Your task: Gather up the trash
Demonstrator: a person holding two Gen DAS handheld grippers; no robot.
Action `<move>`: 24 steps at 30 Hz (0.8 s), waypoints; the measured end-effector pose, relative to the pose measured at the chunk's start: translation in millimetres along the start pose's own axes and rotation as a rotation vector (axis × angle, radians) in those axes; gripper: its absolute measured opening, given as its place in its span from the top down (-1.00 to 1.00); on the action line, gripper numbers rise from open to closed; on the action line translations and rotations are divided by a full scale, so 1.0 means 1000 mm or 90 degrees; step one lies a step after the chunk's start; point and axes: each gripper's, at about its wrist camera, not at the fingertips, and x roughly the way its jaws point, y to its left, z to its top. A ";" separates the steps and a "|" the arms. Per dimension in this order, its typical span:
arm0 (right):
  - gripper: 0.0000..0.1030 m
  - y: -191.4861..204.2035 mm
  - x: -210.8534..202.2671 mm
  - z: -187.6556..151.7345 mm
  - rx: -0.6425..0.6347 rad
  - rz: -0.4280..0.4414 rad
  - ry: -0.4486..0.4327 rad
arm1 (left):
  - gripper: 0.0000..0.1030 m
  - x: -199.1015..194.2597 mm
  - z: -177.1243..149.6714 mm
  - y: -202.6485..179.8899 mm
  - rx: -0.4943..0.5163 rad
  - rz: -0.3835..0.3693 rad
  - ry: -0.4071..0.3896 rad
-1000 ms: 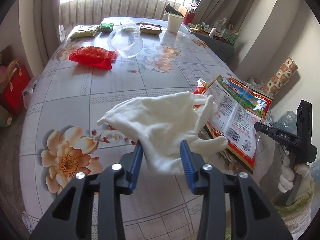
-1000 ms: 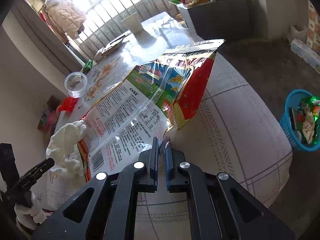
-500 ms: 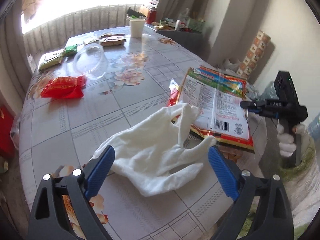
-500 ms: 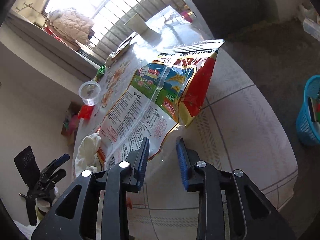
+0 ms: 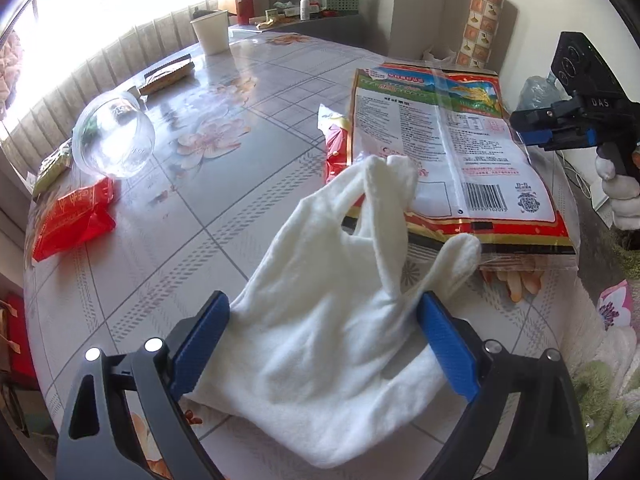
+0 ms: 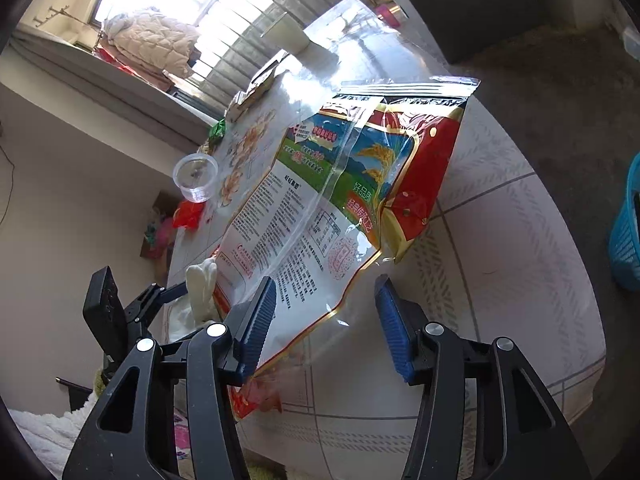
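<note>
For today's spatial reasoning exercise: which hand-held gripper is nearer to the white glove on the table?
Left. The left hand-held gripper is open, straddling the white glove. The right hand-held gripper, jaws opening, is at the big printed bag's opposite edge, away from the glove.

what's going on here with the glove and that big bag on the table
A person with two hand-held tongs is clearing trash off a floral table. The left tongs stand open around a limp white glove lying on the table, not pinching it. The right tongs are opening over the near corner of a large printed food bag. Neither item is lifted.
</note>
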 end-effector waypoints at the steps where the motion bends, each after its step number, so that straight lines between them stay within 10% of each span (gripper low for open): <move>1: 0.01 -0.002 0.000 0.000 0.010 0.009 0.002 | -0.73 -0.001 -0.002 0.001 -0.010 0.004 -0.009; 18: 0.70 -0.002 0.015 -0.010 0.087 -0.008 -0.039 | 0.59 -0.014 -0.009 -0.009 -0.068 0.017 -0.043; 24: 0.92 0.005 0.005 -0.016 0.076 -0.016 -0.061 | 0.75 -0.031 -0.016 -0.003 -0.136 -0.005 -0.058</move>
